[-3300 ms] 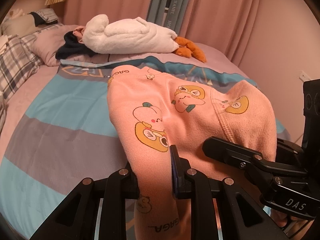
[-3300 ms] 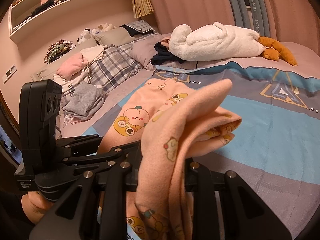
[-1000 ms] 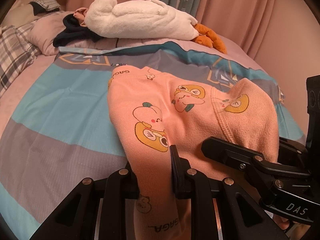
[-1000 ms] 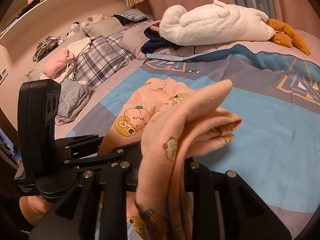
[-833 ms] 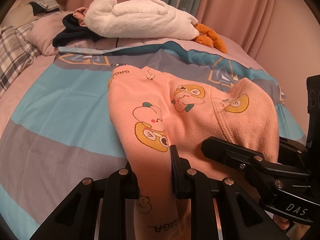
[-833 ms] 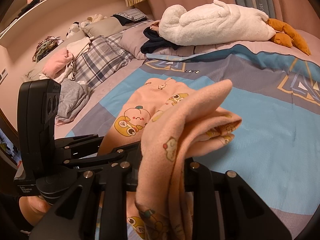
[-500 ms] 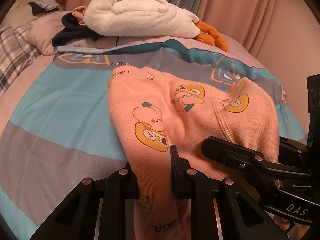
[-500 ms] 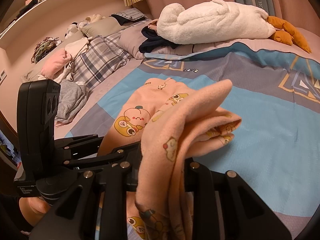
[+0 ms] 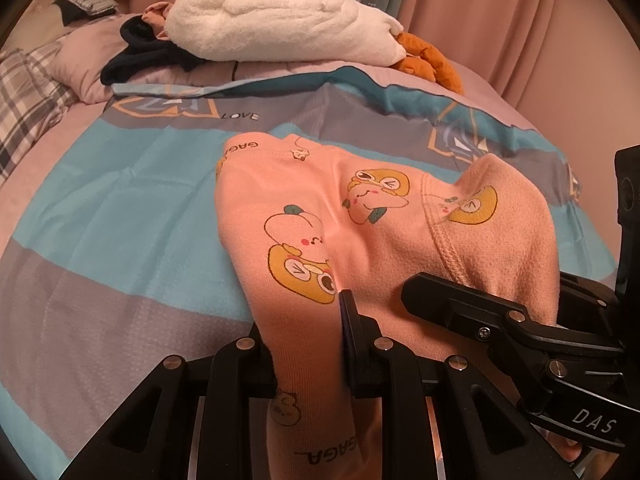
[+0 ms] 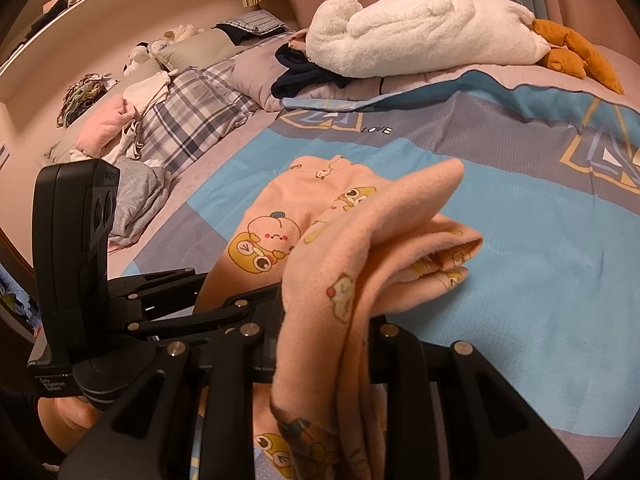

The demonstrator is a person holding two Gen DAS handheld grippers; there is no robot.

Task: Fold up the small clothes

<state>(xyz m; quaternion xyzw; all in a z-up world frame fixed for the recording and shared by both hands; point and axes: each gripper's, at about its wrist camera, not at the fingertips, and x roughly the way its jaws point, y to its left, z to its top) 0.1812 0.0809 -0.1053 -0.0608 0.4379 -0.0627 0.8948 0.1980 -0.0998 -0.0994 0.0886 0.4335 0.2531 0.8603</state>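
A small pink garment (image 9: 320, 208) with yellow cartoon prints is held up over the bed, folded over itself. My left gripper (image 9: 308, 344) is shut on its near edge. In the left wrist view my right gripper (image 9: 480, 320) comes in from the right, under the cloth. In the right wrist view my right gripper (image 10: 324, 344) is shut on a bunched fold of the same garment (image 10: 360, 232), which drapes over its fingers. My left gripper (image 10: 180, 300) is beside it at the left, clamped on the cloth.
The bed has a blue and grey blanket (image 9: 120, 208). A white plush (image 9: 280, 24) with orange feet and dark clothes (image 9: 136, 52) lie at the far side. A plaid pillow (image 10: 192, 120) and a heap of clothes (image 10: 132, 188) lie at the left.
Both grippers have moved forward over the bed with the garment; the far plush looms a little closer. The grip on the cloth is unchanged.
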